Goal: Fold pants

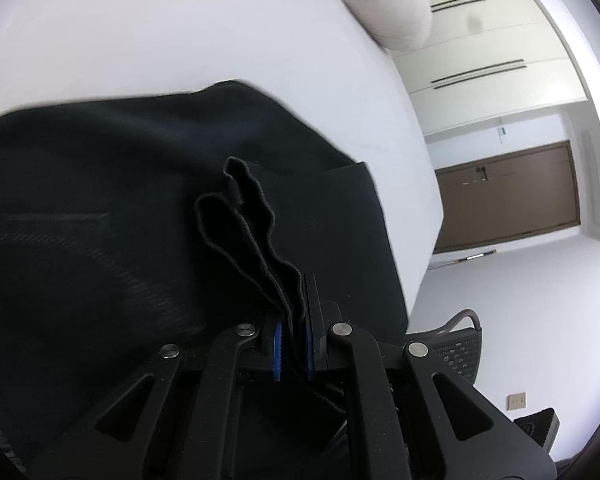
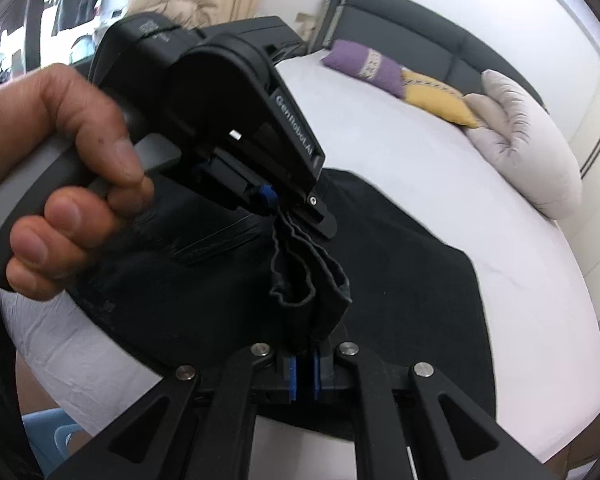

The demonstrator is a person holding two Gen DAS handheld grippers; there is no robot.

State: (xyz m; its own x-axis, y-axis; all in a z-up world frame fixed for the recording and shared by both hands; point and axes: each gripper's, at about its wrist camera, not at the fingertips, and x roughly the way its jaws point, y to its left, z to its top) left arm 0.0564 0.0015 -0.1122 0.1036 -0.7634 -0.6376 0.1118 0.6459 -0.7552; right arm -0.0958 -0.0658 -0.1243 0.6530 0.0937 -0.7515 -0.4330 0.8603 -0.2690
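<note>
Black pants point(image 1: 120, 208) lie spread on a white bed point(image 1: 160, 24). My left gripper point(image 1: 293, 320) is shut on a bunched hem edge of the pants, which sticks up between its blue pads. In the right wrist view the pants point(image 2: 400, 280) cover the bed's near part. My right gripper point(image 2: 305, 354) is shut on a folded edge of the same cloth. The left gripper point(image 2: 296, 208), held by a bare hand point(image 2: 60, 184), pinches the cloth just above and ahead of the right one. The two grippers are close together.
A white bed point(image 2: 440, 148) carries a grey pillow point(image 2: 528, 148), a yellow cushion point(image 2: 436, 96) and a purple cushion point(image 2: 364, 66) against a dark headboard point(image 2: 420, 28). White wardrobes point(image 1: 492, 32) and a brown door point(image 1: 508, 196) stand beyond the bed. A chair back point(image 1: 460, 348) is beside it.
</note>
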